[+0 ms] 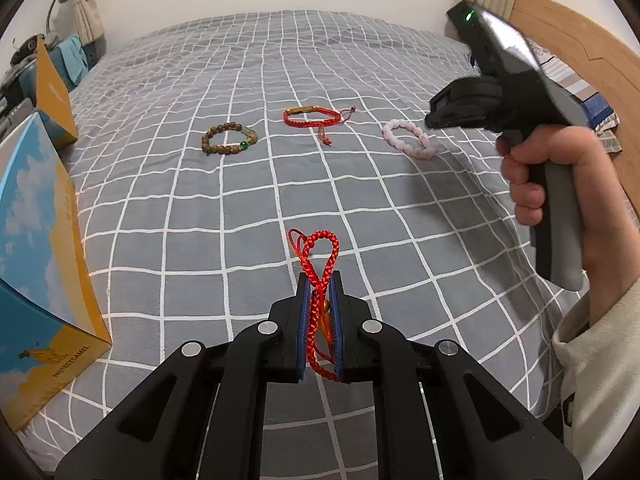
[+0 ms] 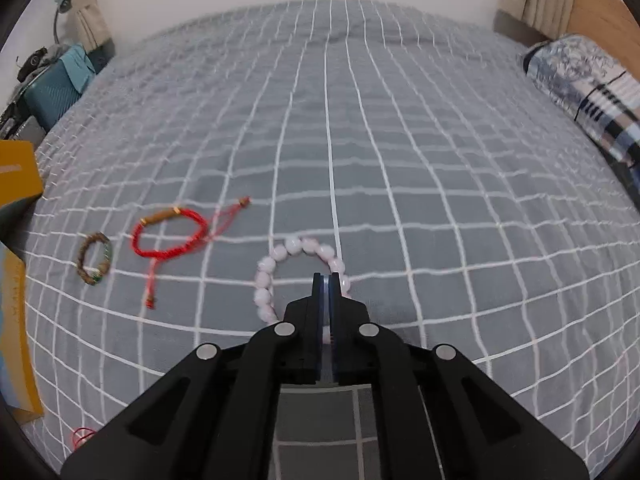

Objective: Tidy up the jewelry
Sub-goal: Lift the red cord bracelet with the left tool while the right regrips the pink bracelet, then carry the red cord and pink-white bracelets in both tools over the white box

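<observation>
The braided red bracelet point(image 1: 319, 280) is clamped between the blue pads of my left gripper point(image 1: 319, 280); its loop sticks out past the fingertips, above the grey checked bedspread point(image 1: 180, 208), and its lower strands hang between the jaws.

Three more bracelets lie in a row on the bedspread, further ahead and apart from one another: a brown wooden bead bracelet point(image 1: 229, 138) with a green bead on the left, a red cord bracelet point(image 1: 314, 117) with a tan tube in the middle, and a pale pink bead bracelet point(image 1: 408, 137) on the right.

My right gripper point(image 2: 328, 282) has its jaws closed together, with only a thin slit between the pads and nothing held. It sits above the near side of the pink bead ring; contact cannot be determined.

A blue and yellow box point(image 1: 40, 248) stands at the left edge of the bed. A patterned pillow point(image 2: 588, 96) lies at the far right.
</observation>
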A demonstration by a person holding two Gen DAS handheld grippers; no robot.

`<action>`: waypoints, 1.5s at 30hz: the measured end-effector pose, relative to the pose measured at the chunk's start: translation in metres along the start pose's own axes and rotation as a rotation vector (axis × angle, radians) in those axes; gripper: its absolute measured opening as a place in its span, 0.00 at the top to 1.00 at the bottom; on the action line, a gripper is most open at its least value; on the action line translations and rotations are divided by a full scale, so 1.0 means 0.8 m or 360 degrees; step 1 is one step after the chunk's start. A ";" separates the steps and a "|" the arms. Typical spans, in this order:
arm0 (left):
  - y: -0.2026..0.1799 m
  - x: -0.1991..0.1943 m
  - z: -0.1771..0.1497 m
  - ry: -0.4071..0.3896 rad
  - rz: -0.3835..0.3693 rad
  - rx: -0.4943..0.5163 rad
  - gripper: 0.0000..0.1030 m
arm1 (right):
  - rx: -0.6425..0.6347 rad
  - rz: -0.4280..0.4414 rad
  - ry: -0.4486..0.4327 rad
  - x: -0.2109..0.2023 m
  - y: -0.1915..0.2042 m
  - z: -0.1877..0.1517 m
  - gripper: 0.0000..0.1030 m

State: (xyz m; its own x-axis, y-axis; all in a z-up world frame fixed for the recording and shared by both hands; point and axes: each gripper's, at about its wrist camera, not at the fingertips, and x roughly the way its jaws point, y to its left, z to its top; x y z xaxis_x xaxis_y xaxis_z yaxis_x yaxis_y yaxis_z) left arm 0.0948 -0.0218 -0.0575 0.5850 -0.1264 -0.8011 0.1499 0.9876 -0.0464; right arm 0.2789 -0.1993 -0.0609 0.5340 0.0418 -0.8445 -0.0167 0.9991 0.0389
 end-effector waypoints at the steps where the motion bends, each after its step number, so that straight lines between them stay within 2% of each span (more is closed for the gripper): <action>1: -0.001 0.001 0.000 0.0001 0.0000 0.0002 0.91 | 0.0003 -0.0007 0.0019 0.006 0.000 -0.001 0.94; 4: -0.002 0.002 0.001 0.0003 0.0002 0.0000 0.91 | 0.0012 -0.0024 0.0051 0.020 -0.003 -0.006 0.86; 7: -0.002 0.002 0.000 0.0004 0.0003 0.0002 0.91 | 0.0012 -0.0030 0.0076 0.031 -0.002 -0.011 0.83; 10: -0.002 0.002 -0.001 0.0006 0.0002 0.0004 0.91 | -0.0006 -0.0042 0.0078 0.037 -0.002 -0.014 0.84; 11: -0.002 0.003 -0.001 0.0008 0.0004 0.0007 0.91 | -0.0009 -0.0038 0.0080 0.039 -0.004 -0.014 0.90; 16: -0.002 0.003 -0.001 0.0007 0.0007 0.0005 0.91 | 0.0008 -0.0016 0.0054 0.031 -0.006 -0.011 0.90; 28: 0.008 -0.009 0.009 -0.0042 0.0032 -0.0028 0.91 | 0.0009 0.0071 -0.0196 -0.049 0.006 0.006 0.90; 36: 0.028 -0.031 0.040 -0.0094 0.0087 -0.0106 0.91 | -0.0018 0.0072 -0.0256 -0.090 0.010 -0.002 0.90; 45: 0.041 -0.072 0.077 -0.0167 0.0134 -0.0107 0.91 | -0.0053 0.0024 -0.0310 -0.145 0.020 -0.011 0.90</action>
State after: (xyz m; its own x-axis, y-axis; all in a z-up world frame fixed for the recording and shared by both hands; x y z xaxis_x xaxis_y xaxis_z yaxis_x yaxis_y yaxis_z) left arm 0.1150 0.0121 0.0234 0.6740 -0.0487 -0.7371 0.0454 0.9987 -0.0245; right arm 0.2090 -0.1880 0.0329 0.6869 0.0580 -0.7245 -0.0524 0.9982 0.0302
